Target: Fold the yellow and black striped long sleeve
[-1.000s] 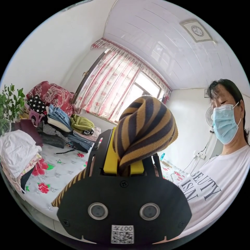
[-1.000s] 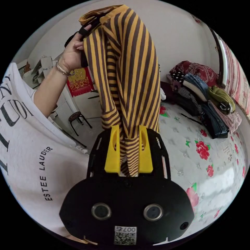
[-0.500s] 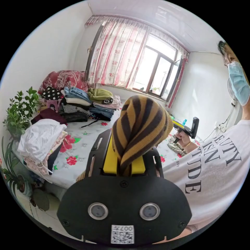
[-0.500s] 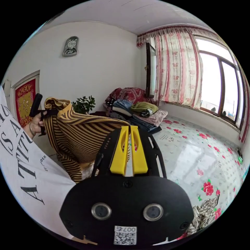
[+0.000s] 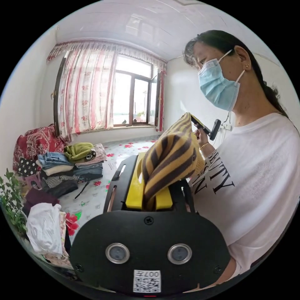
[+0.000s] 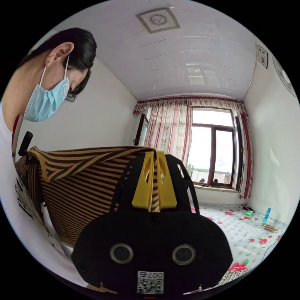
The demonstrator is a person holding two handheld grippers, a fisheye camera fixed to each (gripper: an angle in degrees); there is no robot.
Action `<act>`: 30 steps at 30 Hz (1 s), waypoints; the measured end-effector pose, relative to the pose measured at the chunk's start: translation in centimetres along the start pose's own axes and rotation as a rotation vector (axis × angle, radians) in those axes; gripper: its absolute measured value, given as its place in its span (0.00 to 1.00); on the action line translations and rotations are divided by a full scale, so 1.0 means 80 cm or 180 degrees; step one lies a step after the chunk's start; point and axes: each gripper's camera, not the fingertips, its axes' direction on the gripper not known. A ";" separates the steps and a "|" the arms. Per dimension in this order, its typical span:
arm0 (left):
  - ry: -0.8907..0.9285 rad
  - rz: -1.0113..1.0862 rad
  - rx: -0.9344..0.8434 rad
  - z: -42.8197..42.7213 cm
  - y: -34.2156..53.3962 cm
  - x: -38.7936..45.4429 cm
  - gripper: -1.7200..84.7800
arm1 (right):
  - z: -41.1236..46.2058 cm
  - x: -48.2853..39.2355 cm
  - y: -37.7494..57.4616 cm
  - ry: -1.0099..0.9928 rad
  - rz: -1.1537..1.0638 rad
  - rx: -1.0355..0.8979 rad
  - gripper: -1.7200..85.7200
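The yellow and black striped long sleeve (image 6: pixel 78 184) hangs in the air in front of a person in a white printed T-shirt (image 5: pixel 259 175), stretched between both grippers. In the left gripper view, my left gripper (image 5: pixel 149 184) is shut on a bunched fold of the striped cloth (image 5: pixel 170 159), which bulges up over the yellow jaws. In the right gripper view, my right gripper (image 6: pixel 154 184) is shut on the shirt's upper edge, and the cloth spreads leftwards to the other gripper's handle (image 6: pixel 25 143). The right gripper's handle (image 5: pixel 214 129) shows beyond the fold in the left gripper view.
A bed with a white flowered sheet (image 5: pixel 125 150) lies under the window (image 6: pixel 212 153). Stacks of folded clothes (image 5: pixel 72 165) and a white pile (image 5: pixel 43 228) sit along its far side. A green plant (image 5: pixel 11 200) stands at the corner. Small objects (image 6: pixel 267 218) lie on the sheet.
Half a second ago the right gripper's jaws held nothing; now they are shut on the shirt's upper edge. Both hands rose and turned, and the shirt now hangs stretched between them.
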 end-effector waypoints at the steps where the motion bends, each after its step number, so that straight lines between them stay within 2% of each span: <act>1: -0.0018 0.0079 -0.0103 0.004 0.000 -0.005 0.02 | 0.000 0.002 -0.001 0.0037 -0.0019 0.0009 0.02; 4: -0.0112 0.0099 -0.0407 0.046 -0.004 -0.051 0.03 | 0.044 0.010 0.008 0.0129 -0.0113 -0.0120 0.02; 6: -0.0072 -0.0024 -0.0577 0.090 -0.007 -0.109 0.04 | 0.133 0.028 0.026 0.0053 -0.0059 -0.0419 0.02; 8: -0.0304 -0.0393 -0.0756 0.148 -0.003 -0.191 0.07 | 0.229 0.041 0.050 -0.0059 -0.0067 -0.0685 0.03; 10: -0.0716 -0.1299 -0.1285 0.239 0.036 -0.316 0.12 | 0.350 0.051 0.096 -0.0174 -0.0128 -0.1163 0.04; 12: -0.0981 -0.1691 -0.1605 0.280 0.089 -0.369 0.13 | 0.489 0.075 0.203 -0.0354 0.0366 -0.2130 0.05; 14: -0.1095 -0.1998 -0.1620 0.287 0.156 -0.386 0.13 | 0.529 0.077 0.290 -0.0475 0.0654 -0.2722 0.06; 17: -0.1195 -0.2323 -0.1771 0.272 0.295 -0.378 0.13 | 0.481 0.050 0.427 -0.0533 0.0751 -0.2784 0.07; 19: -0.1107 -0.2669 -0.2198 0.262 0.419 -0.354 0.14 | 0.444 0.031 0.520 -0.0501 0.0721 -0.3090 0.07; 21: -0.0940 -0.2865 -0.2430 0.254 0.491 -0.323 0.15 | 0.404 0.021 0.644 -0.0553 0.0954 -0.3814 0.08; 22: -0.0817 -0.2927 -0.2519 0.251 0.523 -0.300 0.15 | 0.396 0.021 0.668 -0.0532 0.1036 -0.3964 0.08; 26: -0.0605 -0.2711 -0.2698 0.266 0.555 -0.236 0.16 | 0.373 0.019 0.760 -0.0220 0.1223 -0.4379 0.10; 30: -0.0351 -0.2279 -0.2866 0.328 0.561 -0.191 0.20 | 0.420 -0.004 0.806 -0.0207 0.1160 -0.4549 0.11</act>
